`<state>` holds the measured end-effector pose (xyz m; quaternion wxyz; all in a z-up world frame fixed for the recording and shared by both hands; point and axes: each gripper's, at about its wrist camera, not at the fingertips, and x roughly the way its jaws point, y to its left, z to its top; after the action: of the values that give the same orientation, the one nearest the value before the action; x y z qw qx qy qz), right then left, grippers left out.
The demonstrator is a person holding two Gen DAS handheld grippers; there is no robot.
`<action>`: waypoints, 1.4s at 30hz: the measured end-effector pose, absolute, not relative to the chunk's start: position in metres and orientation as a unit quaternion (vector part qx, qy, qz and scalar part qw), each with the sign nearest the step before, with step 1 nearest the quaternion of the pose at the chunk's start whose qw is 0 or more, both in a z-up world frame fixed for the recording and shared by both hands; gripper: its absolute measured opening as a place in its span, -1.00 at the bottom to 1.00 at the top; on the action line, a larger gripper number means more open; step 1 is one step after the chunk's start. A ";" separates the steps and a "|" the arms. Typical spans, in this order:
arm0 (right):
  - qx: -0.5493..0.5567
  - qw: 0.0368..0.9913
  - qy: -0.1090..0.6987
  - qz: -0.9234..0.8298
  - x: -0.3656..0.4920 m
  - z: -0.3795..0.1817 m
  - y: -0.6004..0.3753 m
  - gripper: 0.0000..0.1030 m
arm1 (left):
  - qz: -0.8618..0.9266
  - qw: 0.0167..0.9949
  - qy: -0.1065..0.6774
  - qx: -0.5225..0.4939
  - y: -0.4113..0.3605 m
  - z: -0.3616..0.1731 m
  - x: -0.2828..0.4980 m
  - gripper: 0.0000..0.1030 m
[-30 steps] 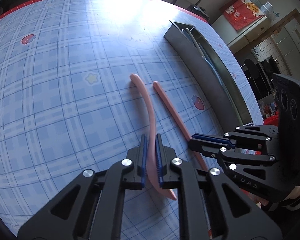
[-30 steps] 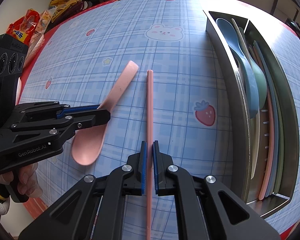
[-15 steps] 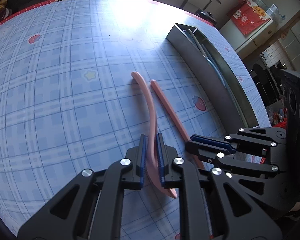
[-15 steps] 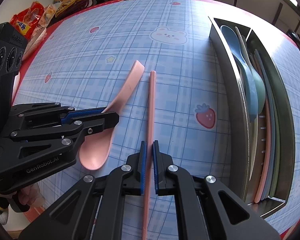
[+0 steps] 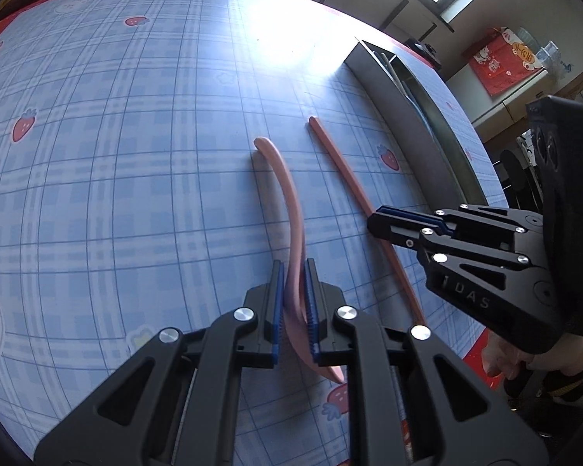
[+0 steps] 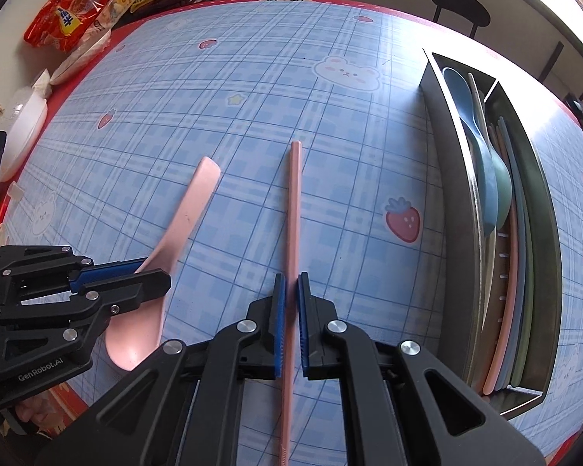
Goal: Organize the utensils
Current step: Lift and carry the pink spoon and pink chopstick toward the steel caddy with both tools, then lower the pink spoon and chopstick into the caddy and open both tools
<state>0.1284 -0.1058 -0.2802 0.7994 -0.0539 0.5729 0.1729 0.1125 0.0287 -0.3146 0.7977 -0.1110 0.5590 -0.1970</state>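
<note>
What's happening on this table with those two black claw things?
A person is sorting utensils with a handheld gripper in each hand. The left gripper is clamped on a pink plastic spoon, and the right gripper is clamped on a long pink chopstick. Both utensils are over the blue checked tablecloth. To the right sits a metal divided utensil tray already holding blue, green and pink utensils.
</note>
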 end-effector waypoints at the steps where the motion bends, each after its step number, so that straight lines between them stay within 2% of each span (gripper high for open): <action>1: -0.047 0.798 0.574 0.176 0.127 -0.280 -0.109 -0.87 | -0.196 0.798 0.559 -0.111 0.029 -0.314 0.111 -0.72; 12: 0.042 0.783 0.592 0.187 0.096 -0.279 -0.144 -0.88 | -0.158 0.806 0.563 -0.090 0.035 -0.309 0.076 -0.73; 18: 0.066 0.798 0.563 0.204 0.080 -0.258 -0.154 -0.88 | -0.144 0.823 0.537 -0.117 0.057 -0.290 0.059 -0.73; 26: 0.086 0.817 0.531 0.206 0.077 -0.235 -0.169 -0.88 | -0.126 0.839 0.519 -0.106 0.065 -0.268 0.040 -0.73; 34: 0.104 0.837 0.506 0.179 0.089 -0.218 -0.219 -0.88 | -0.130 0.840 0.522 -0.075 0.042 -0.249 0.057 -0.73; 42: 0.113 0.851 0.493 0.142 0.119 -0.207 -0.275 -0.88 | -0.164 0.840 0.513 -0.070 -0.020 -0.226 0.109 -0.73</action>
<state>0.1188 -0.2751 -0.2070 0.8510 0.1134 0.4927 0.1419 0.1087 -0.0200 -0.2256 0.8398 -0.0700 0.5129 -0.1636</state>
